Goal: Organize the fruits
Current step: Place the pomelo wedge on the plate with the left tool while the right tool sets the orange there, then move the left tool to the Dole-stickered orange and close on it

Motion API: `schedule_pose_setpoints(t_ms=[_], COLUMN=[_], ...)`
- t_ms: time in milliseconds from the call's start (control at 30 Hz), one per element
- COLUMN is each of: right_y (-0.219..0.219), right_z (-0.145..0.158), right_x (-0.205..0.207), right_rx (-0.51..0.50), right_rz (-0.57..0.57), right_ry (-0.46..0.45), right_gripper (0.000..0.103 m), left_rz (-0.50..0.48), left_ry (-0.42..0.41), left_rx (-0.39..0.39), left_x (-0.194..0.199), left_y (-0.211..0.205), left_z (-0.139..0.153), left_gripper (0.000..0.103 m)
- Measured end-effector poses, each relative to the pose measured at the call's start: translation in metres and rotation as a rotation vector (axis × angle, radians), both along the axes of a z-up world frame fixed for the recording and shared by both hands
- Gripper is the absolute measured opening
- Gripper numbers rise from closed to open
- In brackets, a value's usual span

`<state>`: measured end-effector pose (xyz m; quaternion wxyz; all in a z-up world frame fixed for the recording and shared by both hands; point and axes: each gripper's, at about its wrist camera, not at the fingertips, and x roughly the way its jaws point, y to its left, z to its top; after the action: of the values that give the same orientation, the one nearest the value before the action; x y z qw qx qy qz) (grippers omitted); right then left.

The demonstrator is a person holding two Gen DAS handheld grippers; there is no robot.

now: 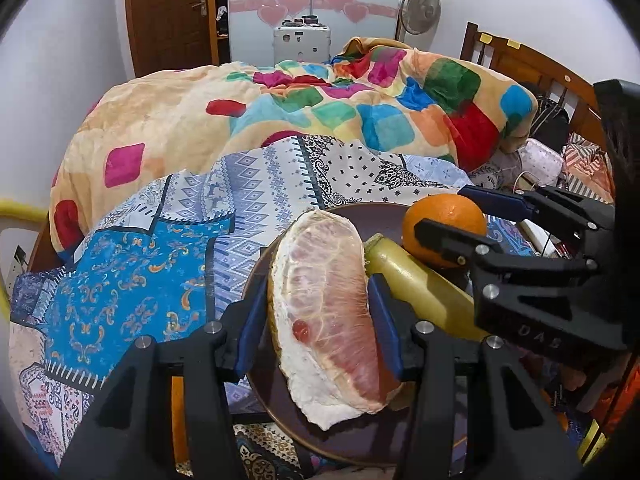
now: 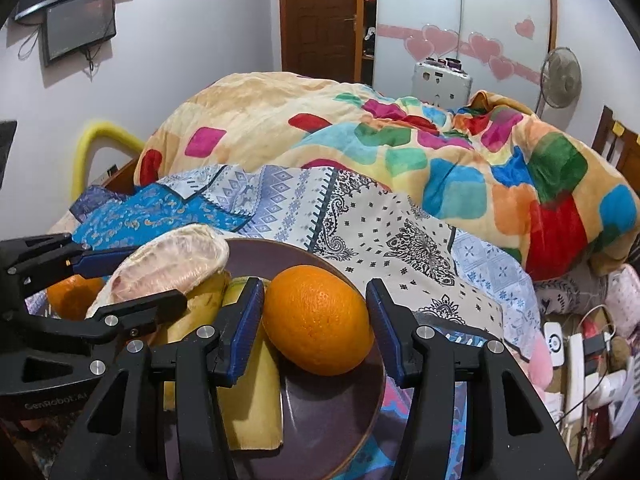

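Note:
A dark purple plate (image 1: 344, 212) (image 2: 320, 412) lies on the patterned bedsheet. On it are a peeled pomelo wedge (image 1: 328, 300) (image 2: 176, 264), a yellow banana (image 1: 416, 284) (image 2: 256, 396) and an orange (image 1: 444, 232) (image 2: 318, 318). My left gripper (image 1: 318, 304) has its blue pads on both sides of the pomelo wedge, touching it. My right gripper (image 2: 316, 320) (image 1: 456, 216) straddles the orange with small gaps at each pad. A second orange (image 2: 72, 294) lies behind the left gripper, off the plate's left.
A crumpled multicoloured blanket (image 1: 320, 100) fills the bed behind. A wooden headboard (image 1: 532, 68), a power strip and cables (image 2: 580, 360) lie at the right. A door, a wardrobe and a fan (image 1: 420, 8) stand at the back wall.

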<state>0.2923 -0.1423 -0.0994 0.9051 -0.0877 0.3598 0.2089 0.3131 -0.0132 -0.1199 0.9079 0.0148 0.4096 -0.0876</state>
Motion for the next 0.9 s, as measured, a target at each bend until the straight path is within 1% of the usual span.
schedule_pose_setpoints(t_ms=[100,200,400,633,800,900], right_y=[0.003,0.003,0.001,-0.006,-0.014,-0.020], right_z=[-0.001,0.000,0.007,0.028,0.050,0.060], right_x=[-0.002,-0.005,-0.010,-0.027,-0.047,-0.059], right_rx=[-0.026,-0.029,-0.014,0.008,0.033,0.052], right_rz=[0.005,0.011,0.013,-0.011,-0.026,-0.032], right_ry=[-0.011,-0.012,-0.027,-0.082,-0.143,-0.173], right_gripper=[0.051,0.052,0.052,0.052,0.052,0.052], left_rz=[0.008,0.007,0.003,0.033,0.066,0.079], left_ry=[0.003,0.013,0.003,-0.043,-0.101,-0.120], left_rx=[0.001,-0.012,0.012,-0.019,0.007,0.008], left_x=[0.000,-0.001,-0.009,-0.031,-0.058,-0.072], left_y=[0.001,0.003,0.002,0.020,0.039,0.049], left_z=[0.000,0.000,0.004,0.029,0.049,0.057], left_gripper=[0.055,0.057,0.057,0.057,0.057,0.057])
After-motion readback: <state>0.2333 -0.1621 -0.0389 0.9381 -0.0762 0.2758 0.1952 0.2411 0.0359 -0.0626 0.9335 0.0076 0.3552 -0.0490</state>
